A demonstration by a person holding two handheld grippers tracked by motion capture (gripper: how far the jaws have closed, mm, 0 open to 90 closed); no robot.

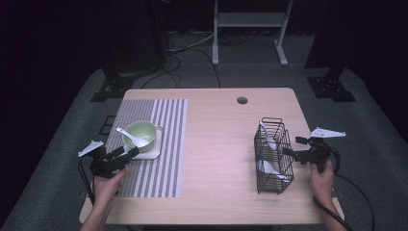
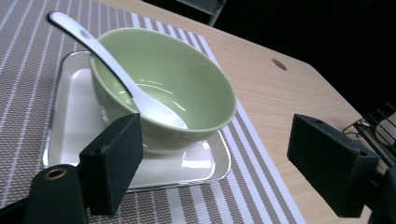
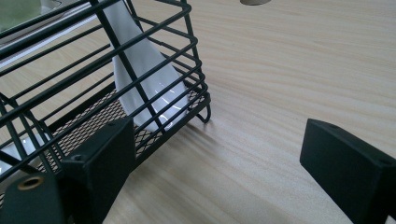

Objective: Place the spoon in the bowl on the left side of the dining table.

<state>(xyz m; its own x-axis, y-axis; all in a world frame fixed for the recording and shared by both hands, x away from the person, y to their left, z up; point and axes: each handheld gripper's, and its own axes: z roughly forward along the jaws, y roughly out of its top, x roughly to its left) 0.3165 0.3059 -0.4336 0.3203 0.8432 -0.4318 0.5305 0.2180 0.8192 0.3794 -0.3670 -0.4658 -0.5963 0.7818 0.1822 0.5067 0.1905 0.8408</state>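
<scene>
Green ceramic bowl (image 2: 163, 88) sat on a white square plate (image 2: 70, 116), which lay on the striped placemat (image 2: 261, 186) at the left part of the wooden table (image 1: 221, 144). A white spoon (image 2: 116, 79) rested inside the bowl, its handle leaning over the rim up and away. Left gripper (image 1: 126, 152) hovered just beside the near edge of the plate, held in the person's left hand (image 1: 107, 185); its jaws stood wide, nothing between them, no pad touching bowl or plate. In the left gripper view the bowl lay ahead of the jaws, toward the left one.

Black wire basket (image 1: 273, 155) stood at the right part of the table, well apart from the placemat, with white spoons (image 3: 147, 79) propped inside. Right gripper (image 1: 294, 148), in the right hand (image 1: 321, 180), sat just beside the basket's right side. Its jaws were spread wide; the left jaw lay close against the basket's wire wall, whether touching could not be told. The right jaw stood over bare wood.
</scene>
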